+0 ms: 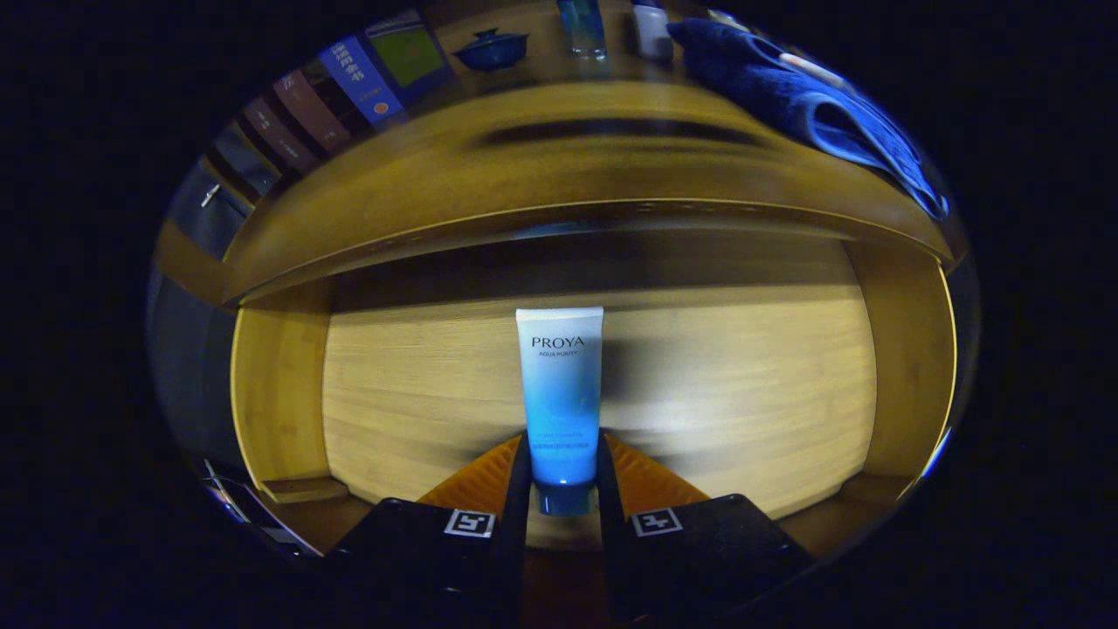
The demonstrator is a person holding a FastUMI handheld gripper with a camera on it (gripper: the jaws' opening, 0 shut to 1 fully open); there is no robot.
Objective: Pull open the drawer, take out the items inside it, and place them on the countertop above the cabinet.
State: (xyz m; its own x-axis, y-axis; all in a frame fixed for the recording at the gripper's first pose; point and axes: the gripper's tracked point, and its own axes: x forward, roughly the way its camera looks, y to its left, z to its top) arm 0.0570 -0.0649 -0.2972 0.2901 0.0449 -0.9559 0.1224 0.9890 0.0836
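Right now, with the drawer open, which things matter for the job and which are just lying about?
Part of the job:
- cosmetic tube, between the fingers of the gripper, both pressing its lower end
- open drawer
- countertop

Just lying about:
- blue towel
- blue lidded teacup
- row of books
- bottles

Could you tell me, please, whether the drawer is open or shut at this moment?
Open. The drawer is pulled out below the countertop, its wooden floor exposed, and the gripper grips a cosmetic tube inside it.
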